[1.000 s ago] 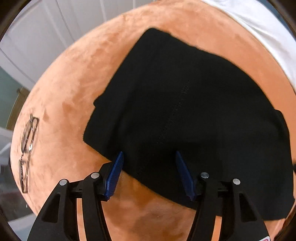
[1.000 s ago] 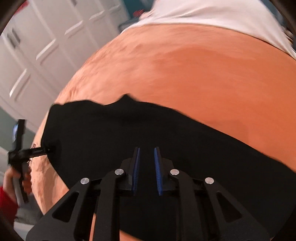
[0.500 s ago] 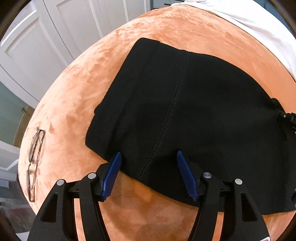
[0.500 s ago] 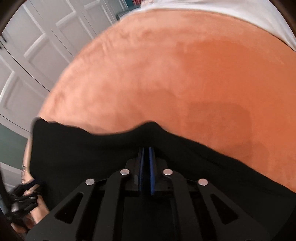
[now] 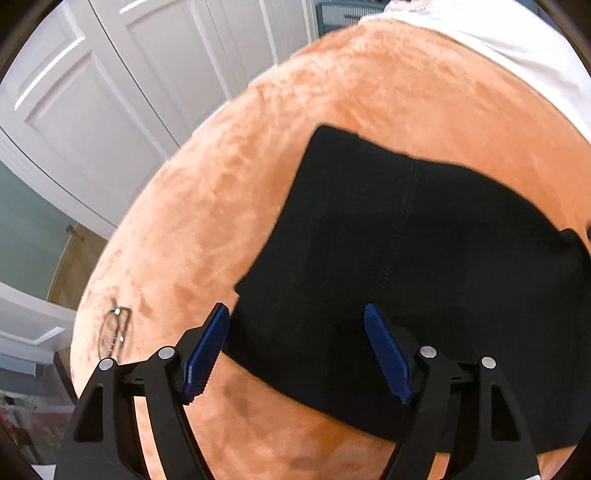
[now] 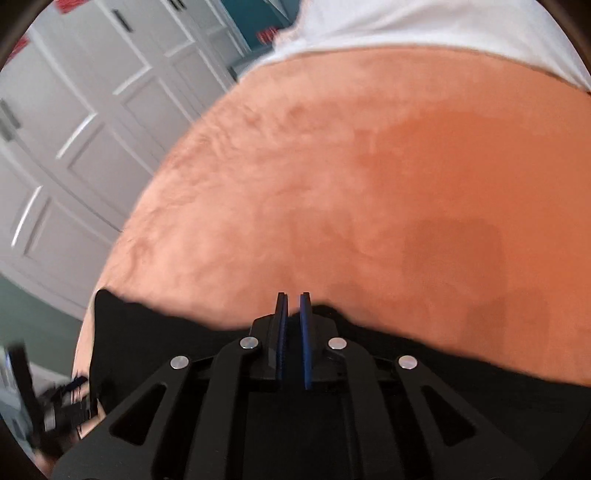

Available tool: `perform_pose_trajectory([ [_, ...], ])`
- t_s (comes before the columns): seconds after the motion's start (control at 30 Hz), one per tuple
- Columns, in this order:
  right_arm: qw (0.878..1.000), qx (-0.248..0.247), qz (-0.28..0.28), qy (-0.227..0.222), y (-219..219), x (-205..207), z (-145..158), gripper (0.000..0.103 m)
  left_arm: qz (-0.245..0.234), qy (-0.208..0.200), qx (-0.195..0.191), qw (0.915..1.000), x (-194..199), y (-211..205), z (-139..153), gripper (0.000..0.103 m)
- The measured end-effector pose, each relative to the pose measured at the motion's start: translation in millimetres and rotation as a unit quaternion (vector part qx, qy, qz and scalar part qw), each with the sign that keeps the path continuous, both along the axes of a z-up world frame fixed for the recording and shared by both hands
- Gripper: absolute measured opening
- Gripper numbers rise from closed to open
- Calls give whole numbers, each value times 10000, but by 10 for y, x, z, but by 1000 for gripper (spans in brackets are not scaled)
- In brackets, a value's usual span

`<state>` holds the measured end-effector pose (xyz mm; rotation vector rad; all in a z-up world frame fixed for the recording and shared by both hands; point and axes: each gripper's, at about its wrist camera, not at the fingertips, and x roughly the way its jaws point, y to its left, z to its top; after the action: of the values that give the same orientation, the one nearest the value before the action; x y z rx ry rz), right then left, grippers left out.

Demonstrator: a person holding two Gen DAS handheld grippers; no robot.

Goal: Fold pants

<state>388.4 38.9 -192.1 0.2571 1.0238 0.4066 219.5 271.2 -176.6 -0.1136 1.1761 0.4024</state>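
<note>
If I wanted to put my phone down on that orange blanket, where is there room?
The widest bare stretch of orange blanket lies beyond the black pants, up to the white sheet. Another bare band runs between the pants and the white closet doors. The near left corner holds eyeglasses. Around both grippers, left and right, it is crowded.

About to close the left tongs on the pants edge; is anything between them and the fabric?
Nothing visible. The open left tongs already straddle the near edge of the black pants. The eyeglasses lie off to the left on the orange cushion.
</note>
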Motion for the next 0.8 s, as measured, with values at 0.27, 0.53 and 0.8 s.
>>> perform_pose_trajectory([
  [0.27, 9974, -525, 279, 401, 452, 187, -483, 1, 219, 57, 81, 9997, -20, 183, -206, 87],
  [0.53, 9969, -411, 545, 379, 699, 21, -361, 7, 334, -54, -8, 9994, 103, 435, -312, 94],
  [0.8, 9987, 412, -83, 280, 513, 185, -152, 8, 457, -351, 461, 9973, 147, 398, -39, 90],
])
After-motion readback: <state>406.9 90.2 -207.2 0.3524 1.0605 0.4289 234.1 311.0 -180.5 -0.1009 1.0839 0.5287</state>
